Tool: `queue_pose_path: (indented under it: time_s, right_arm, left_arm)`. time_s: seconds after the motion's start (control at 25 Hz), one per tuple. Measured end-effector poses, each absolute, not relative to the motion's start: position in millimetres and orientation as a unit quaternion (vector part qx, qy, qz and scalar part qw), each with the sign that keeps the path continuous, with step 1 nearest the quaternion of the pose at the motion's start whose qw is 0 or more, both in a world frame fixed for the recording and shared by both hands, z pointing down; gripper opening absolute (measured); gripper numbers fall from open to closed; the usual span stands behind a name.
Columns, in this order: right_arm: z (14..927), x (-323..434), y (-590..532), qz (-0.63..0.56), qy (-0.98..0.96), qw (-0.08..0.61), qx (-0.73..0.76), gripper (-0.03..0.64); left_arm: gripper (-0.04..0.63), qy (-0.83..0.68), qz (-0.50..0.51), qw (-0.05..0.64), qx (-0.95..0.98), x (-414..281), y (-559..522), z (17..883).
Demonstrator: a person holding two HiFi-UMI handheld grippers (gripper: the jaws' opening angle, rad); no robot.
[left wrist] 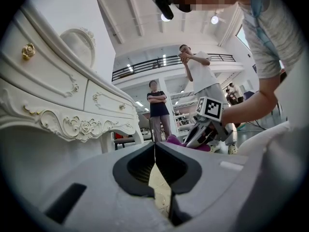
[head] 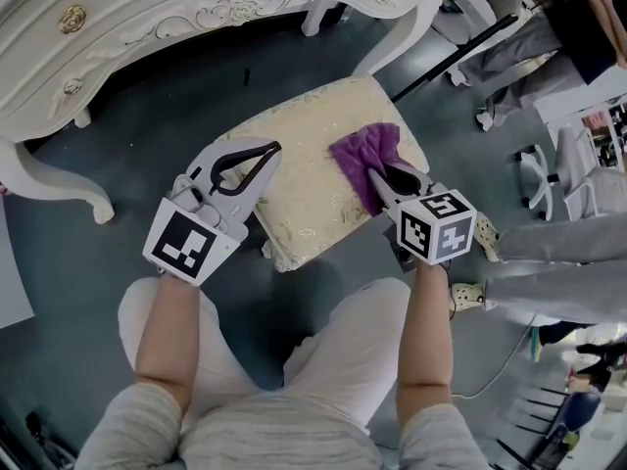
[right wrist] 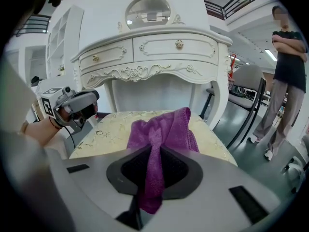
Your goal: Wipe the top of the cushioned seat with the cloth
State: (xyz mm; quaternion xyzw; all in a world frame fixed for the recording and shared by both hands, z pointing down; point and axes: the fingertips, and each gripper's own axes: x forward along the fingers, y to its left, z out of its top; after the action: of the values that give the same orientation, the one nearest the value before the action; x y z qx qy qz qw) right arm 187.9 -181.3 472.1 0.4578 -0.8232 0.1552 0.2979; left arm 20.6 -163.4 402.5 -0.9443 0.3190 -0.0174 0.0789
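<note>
- Cushioned seat (head: pixel 312 164): cream, patterned top, standing on a dark floor (head: pixel 147 135) just near of a white carved dressing table (head: pixel 147 13).
- Cloth (head: pixel 364 157): purple and bunched, lying on the right part of the seat top. Its near end is drawn up into a narrow fold.
- Right gripper (head: pixel 385 178): at the seat's right near edge, jaws clenched on the cloth's near fold. The fold runs between the pads and hangs out behind them.
- Left gripper (head: pixel 273 150): over the seat's left near part, jaws pressed together with nothing between them. Whether it touches the cushion cannot be told.
- Dressing table details: drawers with gold knobs and an oval mirror on top.
- Bystanders: two people (left wrist: pixel 157 108) standing far off on the floor.
- Chair (right wrist: pixel 247 98): dark frame, to the right beyond the seat.
</note>
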Motion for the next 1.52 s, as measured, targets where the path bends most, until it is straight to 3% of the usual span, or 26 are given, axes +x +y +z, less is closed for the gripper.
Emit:
queue_pose_path:
  time_s: [1.52]
  right_arm:
    - [473.8, 47.6, -81.6, 0.133, -0.895, 0.287, 0.314, 0.052]
  left_arm:
    - [0.014, 0.330, -0.009, 0.079, -0.941, 8.5, -170.4, 402.3]
